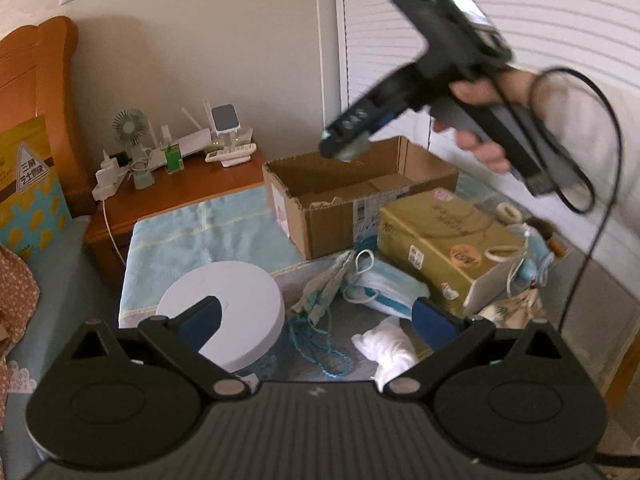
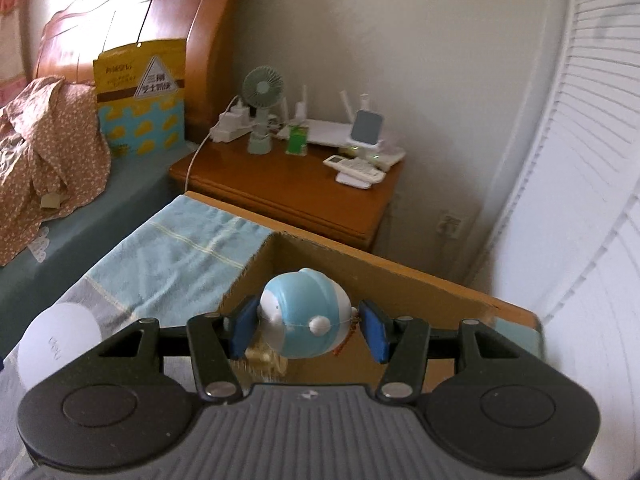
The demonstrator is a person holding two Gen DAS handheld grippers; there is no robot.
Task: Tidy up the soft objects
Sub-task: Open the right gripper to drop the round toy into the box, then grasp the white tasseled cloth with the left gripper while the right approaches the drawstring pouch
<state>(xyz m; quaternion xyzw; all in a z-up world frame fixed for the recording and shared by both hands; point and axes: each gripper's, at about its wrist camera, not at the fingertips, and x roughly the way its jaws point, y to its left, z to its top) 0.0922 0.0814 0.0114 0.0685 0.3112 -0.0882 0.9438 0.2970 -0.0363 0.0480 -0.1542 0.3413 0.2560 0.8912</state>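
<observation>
The cardboard box stands open on the pale blue towel, its flaps up, well ahead of the left gripper's fingers and directly under those of the right gripper. Beside it, ahead of the left gripper's right finger, lies a gold tissue pack, and just short of that a stack of blue face masks with loose ear loops. A white round lid sits by the left finger, partly covered by it. Between the two fingers lie a crumpled white cloth and a thin blue cord.

The blue and white plush toy is the smallest of the lot: round, smooth, pale blue on top with a white face patch and a small white knob on its side. It sits between the right gripper fingers, over the box opening. The blue pads stand at either side of it, the left one at its edge, the right one with a small gap showing, so I cannot tell whether it is clamped.

The right gripper is raised high, tipped downward toward the box, a hand wrapped round its handle. The left gripper hangs low over the clutter, fingers spread wide and holding nothing.
</observation>
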